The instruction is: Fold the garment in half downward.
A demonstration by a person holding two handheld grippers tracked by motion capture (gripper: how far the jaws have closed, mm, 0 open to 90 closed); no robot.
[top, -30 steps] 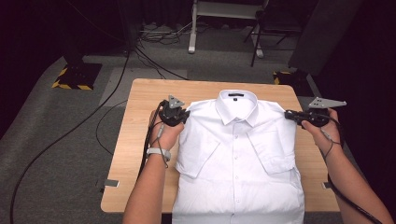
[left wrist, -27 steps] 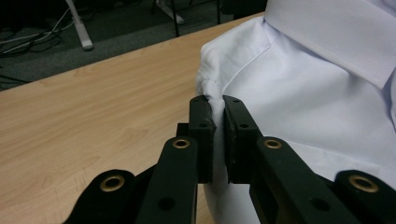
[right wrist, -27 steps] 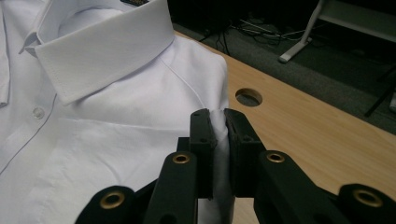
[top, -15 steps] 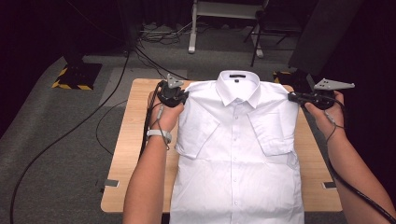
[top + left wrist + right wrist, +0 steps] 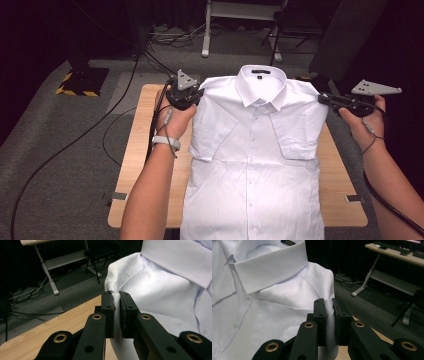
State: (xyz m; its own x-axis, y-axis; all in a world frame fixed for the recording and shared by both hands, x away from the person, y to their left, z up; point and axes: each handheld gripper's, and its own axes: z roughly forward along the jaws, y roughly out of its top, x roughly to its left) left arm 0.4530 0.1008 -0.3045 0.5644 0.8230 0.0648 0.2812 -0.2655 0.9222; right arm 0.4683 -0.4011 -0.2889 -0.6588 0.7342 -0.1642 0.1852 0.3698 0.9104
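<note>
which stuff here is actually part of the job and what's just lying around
In the job:
shirt, pinched at both shoulders
left gripper
right gripper
table under the shirt

Just about:
floor cables
hazard-striped base
white desk frame behind

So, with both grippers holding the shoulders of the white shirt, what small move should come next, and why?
Probably keep both grips shut and lower the shoulders a little to the table. The left gripper and the right gripper each pinch a fold of the white shirt at a shoulder, and the collar hangs past the far edge. Sleeves lie folded across the front.
</note>
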